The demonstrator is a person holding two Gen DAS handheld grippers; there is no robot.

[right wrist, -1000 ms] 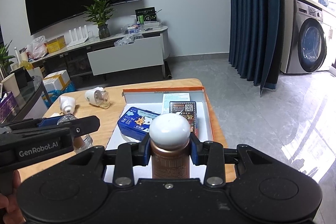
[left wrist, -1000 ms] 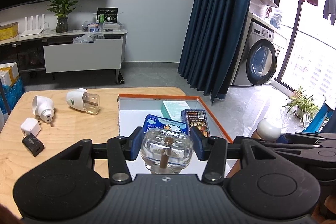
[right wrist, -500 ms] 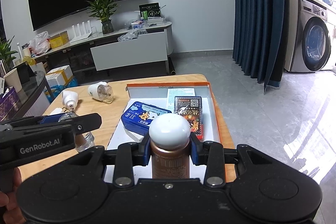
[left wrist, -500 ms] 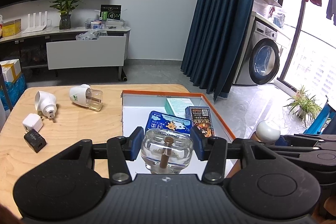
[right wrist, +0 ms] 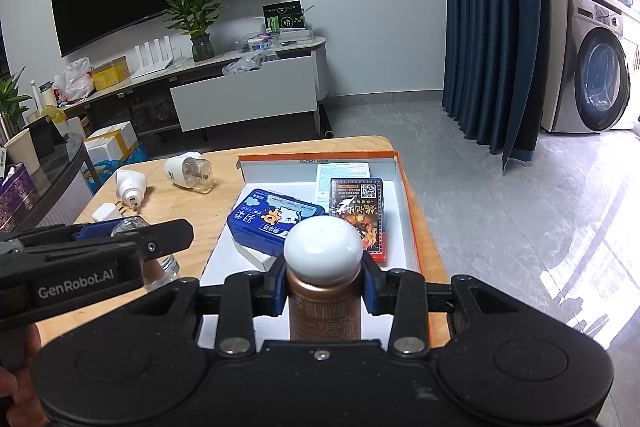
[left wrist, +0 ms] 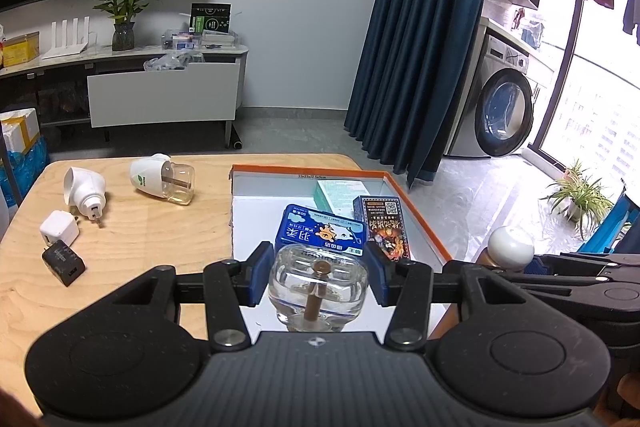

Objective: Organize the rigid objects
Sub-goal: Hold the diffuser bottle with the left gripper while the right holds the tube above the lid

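Observation:
My left gripper (left wrist: 319,275) is shut on a clear glass refill bottle (left wrist: 318,291) with a brown wick, held above the near end of the orange-rimmed white box (left wrist: 420,223). My right gripper (right wrist: 324,287) is shut on a brown bottle (right wrist: 324,311) with a round white cap, also over the box's (right wrist: 416,227) near end. The left gripper (right wrist: 120,247) shows side-on in the right wrist view. The white cap (left wrist: 512,247) shows at the right of the left wrist view.
In the box lie a blue tin (left wrist: 320,231), a dark card box (left wrist: 386,227) and a pale green box (left wrist: 336,193). On the wooden table (left wrist: 160,239) to the left lie two white plug-in vaporizers (left wrist: 162,181) (left wrist: 86,191), a white charger (left wrist: 59,231) and a black charger (left wrist: 64,263).
Both views have drifted only slightly. Each gripper keeps its bottle as before, and nothing on the table or in the box has moved.

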